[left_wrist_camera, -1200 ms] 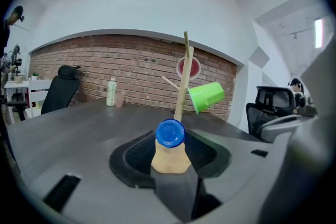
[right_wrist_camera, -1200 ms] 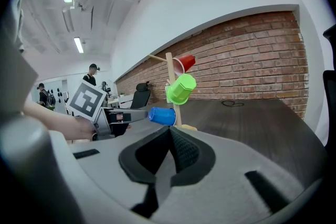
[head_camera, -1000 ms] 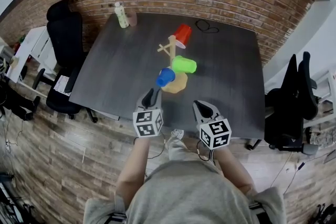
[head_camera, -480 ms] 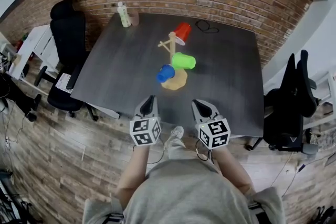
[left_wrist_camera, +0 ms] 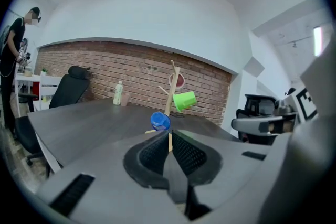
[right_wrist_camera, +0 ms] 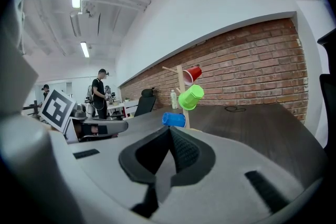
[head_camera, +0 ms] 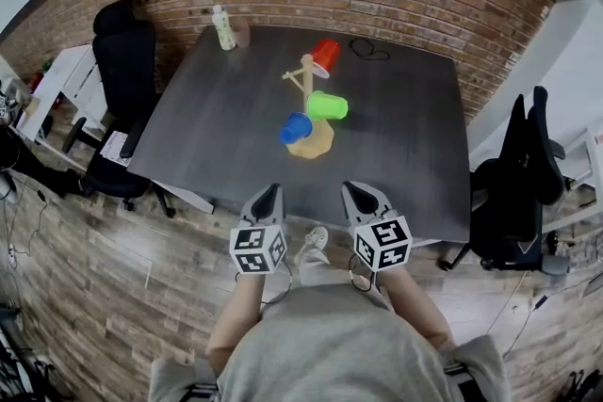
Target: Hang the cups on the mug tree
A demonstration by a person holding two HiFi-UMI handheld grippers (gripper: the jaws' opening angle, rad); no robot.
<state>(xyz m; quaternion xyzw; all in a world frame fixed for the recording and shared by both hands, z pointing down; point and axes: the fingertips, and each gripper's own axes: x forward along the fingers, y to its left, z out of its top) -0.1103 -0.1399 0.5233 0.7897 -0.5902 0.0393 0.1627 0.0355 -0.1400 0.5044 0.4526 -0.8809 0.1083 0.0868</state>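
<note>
Currently, head view: red cup [head_camera: 326, 57], green cup [head_camera: 327, 105] and blue cup [head_camera: 296, 128] all hang on the tree [head_camera: 307, 82] at the table [head_camera: 217, 136] centre; left gripper [head_camera: 268, 193] and right gripper [head_camera: 354, 191] sit at its near edge. Left gripper view: jaws just closed together, empty. Right gripper view: jaws pressed together, empty. Hanging appears complete; withdraw both grippers straight back, clear of the tree.

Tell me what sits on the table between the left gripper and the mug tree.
Nothing: in the head view only bare dark tabletop runs from the left gripper to the base of the mug tree.
</note>
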